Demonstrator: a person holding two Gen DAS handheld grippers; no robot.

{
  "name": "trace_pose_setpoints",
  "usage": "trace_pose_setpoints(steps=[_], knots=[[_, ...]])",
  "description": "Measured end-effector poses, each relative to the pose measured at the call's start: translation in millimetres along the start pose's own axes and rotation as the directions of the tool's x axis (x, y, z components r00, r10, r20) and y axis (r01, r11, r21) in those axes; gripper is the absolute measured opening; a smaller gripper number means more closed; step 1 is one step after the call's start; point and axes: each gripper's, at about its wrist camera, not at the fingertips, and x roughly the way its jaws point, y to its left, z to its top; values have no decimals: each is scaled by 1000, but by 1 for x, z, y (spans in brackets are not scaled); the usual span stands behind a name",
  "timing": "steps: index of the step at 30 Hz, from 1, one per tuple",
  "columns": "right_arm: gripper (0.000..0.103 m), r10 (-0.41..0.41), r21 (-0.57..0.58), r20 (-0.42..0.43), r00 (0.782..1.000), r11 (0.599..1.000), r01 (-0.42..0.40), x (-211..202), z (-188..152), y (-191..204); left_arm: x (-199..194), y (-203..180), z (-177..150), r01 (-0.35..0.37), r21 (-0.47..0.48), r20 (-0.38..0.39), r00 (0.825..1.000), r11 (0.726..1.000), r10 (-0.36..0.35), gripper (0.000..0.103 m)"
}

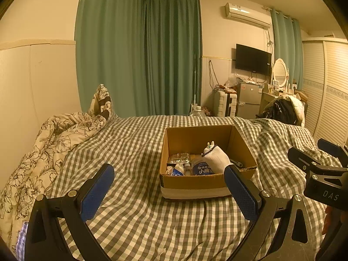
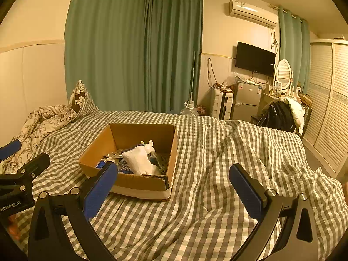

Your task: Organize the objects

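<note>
An open cardboard box sits on the checked bedspread; it also shows in the right wrist view. Inside lie a white sock, a blue-labelled packet, a foil blister pack and other small items. The sock shows in the right wrist view too. My left gripper is open and empty, held above the bed just in front of the box. My right gripper is open and empty, to the right of the box. Each gripper shows at the edge of the other's view.
A floral quilt and a pillow are heaped at the bed's left side by the wall. Beyond the bed stand green curtains, a suitcase, a small fridge, a cluttered chair and a wardrobe.
</note>
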Motion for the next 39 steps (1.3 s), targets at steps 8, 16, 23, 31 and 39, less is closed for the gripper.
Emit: trace_pose_setpoints(steps=[8,16,23,31,39], knots=[[103,1,-1,-4,1000,1000,-1,0,-1,1,0,0,0,-1,-1,1,1000,1000,1,103],[103,0,-2,-7,1000,1000,0,0,-1,1,-2,0,-1,6,-3,1,1000,1000,-6,103],[103,1,-3,-9,1000,1000,-1,1,-1,1,-4,-4,-1,-9,15,12,1000,1000,9,103],[103,2,-3,-11,1000,1000,-2,1,-2,1,-3,-7,-3,-23,35,7,1000,999,23,103],[103,2,-4,-12,1000,1000,-2,1,-1,2,-5,-5,-2,-32,33,16,999,999,32,103]])
